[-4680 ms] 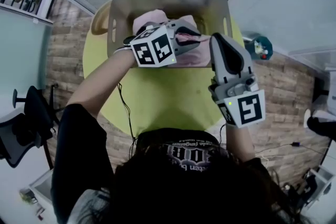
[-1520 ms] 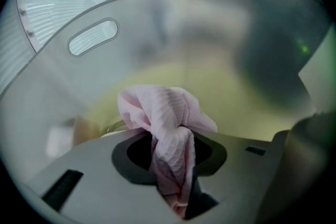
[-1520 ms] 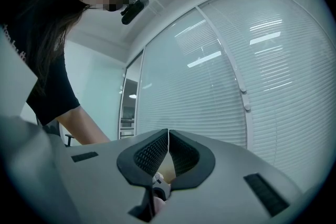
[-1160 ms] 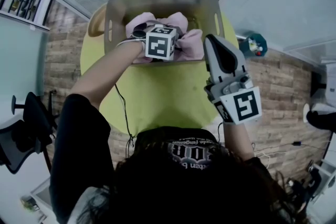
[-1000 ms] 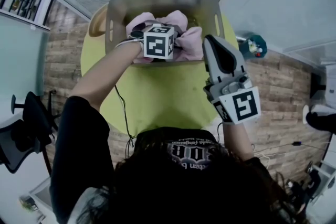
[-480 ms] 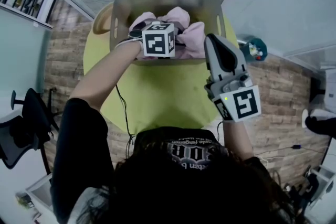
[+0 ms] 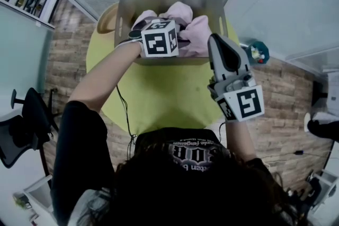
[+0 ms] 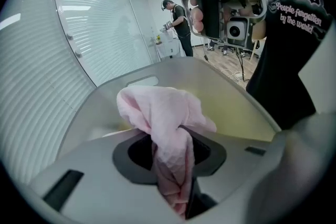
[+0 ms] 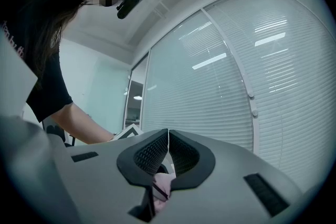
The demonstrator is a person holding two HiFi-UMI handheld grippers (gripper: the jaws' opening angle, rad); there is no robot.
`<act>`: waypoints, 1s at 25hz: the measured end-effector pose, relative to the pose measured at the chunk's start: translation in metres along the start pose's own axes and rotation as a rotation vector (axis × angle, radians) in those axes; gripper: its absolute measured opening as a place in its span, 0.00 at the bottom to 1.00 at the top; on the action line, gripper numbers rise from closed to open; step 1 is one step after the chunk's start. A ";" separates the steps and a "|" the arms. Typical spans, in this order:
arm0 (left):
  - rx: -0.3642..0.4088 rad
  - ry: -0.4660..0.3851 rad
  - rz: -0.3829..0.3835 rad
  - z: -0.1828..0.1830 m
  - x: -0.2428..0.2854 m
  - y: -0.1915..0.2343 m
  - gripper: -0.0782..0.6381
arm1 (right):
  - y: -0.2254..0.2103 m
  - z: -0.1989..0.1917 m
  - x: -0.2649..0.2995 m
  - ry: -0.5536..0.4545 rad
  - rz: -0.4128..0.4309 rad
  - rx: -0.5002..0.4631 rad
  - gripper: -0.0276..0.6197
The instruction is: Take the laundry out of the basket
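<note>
Two handheld grippers are working at a grey laundry basket (image 7: 125, 13), which is sitting at the far side of a round yellow-green table (image 7: 159, 92), seen from above the person's head. The left gripper (image 8: 169, 139) is angling down into the basket and is clamping a pink cloth (image 8: 157, 107) between its jaws. The fabric is bunching into a loose fold above the pads and trailing down between them, with the basket's far wall showing behind it. In the head view this gripper's marker cube (image 7: 159, 39) is covering the near part of the basket, and more pink laundry (image 7: 198, 34) is lying inside, beside and beyond it.

The right gripper (image 9: 168, 134) is hanging over the table just outside the basket's near right corner. Its jaws are pressing together tip to tip with nothing gripped between them, and it is facing a glass wall with blinds (image 9: 236, 76). A wood-patterned floor (image 7: 69, 39) is surrounding the table.
</note>
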State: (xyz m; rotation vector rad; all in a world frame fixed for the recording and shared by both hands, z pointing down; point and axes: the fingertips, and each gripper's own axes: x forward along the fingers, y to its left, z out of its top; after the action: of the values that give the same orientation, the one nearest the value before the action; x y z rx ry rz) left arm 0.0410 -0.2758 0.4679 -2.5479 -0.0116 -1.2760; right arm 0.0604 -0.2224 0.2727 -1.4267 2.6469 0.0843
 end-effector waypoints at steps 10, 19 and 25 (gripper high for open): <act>-0.059 -0.090 0.125 0.021 -0.035 0.010 0.27 | 0.011 0.002 -0.001 0.009 0.011 -0.006 0.09; -0.097 -0.146 0.198 0.033 -0.058 0.013 0.27 | 0.018 0.010 -0.002 -0.010 0.017 -0.020 0.09; -0.201 -0.216 0.287 0.047 -0.080 0.020 0.27 | 0.020 0.011 -0.006 -0.002 0.002 -0.023 0.09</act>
State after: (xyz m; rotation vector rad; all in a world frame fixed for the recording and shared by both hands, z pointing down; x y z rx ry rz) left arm 0.0314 -0.2731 0.3732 -2.7188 0.4417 -0.9318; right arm 0.0484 -0.2054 0.2621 -1.4299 2.6550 0.1170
